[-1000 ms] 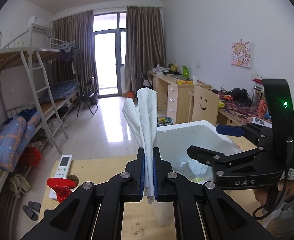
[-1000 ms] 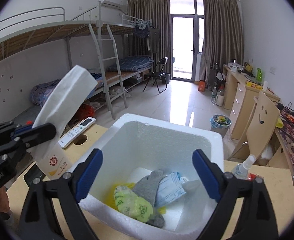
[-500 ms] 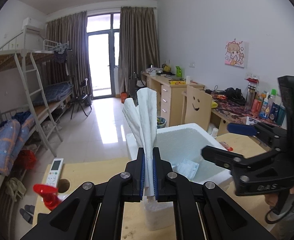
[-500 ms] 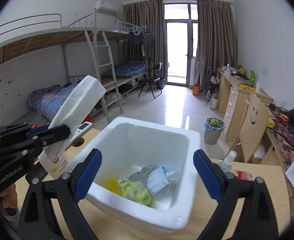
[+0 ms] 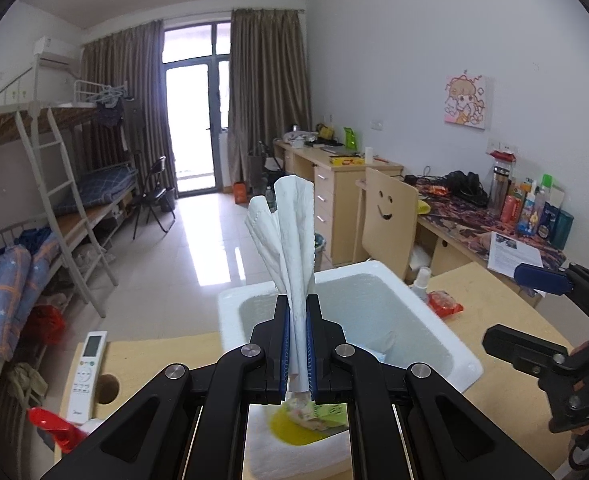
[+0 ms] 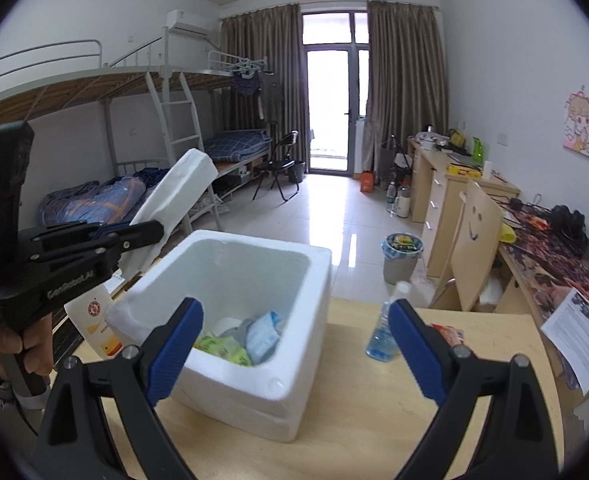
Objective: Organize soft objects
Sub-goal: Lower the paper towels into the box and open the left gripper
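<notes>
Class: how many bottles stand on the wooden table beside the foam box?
2. A clear spray bottle of blue liquid stands right of the foam box; a white bottle with an orange base stands left of it, partly behind the left tongs. Others may be hidden.

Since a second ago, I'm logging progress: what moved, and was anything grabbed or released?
Nothing was grabbed or released. The left tongs carried the folded white tissue over the foam box, whose contents now show beneath them. The right tongs drew back, the box sliding left in their view, uncovering a spray bottle. Unchanged: left shut on the tissue, right open and empty.
</notes>
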{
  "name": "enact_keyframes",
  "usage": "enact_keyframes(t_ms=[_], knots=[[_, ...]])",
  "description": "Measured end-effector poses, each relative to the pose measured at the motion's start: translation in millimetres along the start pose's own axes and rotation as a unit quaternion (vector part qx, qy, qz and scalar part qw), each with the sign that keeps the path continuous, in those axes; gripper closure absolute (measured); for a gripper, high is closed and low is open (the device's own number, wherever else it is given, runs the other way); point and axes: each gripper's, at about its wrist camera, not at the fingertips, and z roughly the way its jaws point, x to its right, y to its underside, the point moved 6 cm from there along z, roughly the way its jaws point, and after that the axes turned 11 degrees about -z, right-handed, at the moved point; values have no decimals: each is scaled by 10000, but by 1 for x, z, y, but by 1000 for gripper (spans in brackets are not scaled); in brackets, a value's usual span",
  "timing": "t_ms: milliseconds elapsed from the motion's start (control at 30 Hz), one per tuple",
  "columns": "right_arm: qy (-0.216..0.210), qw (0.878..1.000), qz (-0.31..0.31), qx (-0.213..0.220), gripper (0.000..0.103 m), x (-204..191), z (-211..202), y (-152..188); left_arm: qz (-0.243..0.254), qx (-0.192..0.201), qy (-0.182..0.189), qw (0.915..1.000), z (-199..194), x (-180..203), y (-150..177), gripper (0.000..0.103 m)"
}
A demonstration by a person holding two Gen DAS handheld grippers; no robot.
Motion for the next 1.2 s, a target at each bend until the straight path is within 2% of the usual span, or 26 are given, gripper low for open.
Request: enact_keyframes(t_ms=[600, 1200], knots=[[349, 9990, 277, 85, 7, 24, -38, 25, 177, -196, 257, 9993, 18, 31, 2, 96], [349, 9984, 443, 107, 7, 27, -50, 38, 222, -569, 252, 9978, 42, 35, 15, 96]])
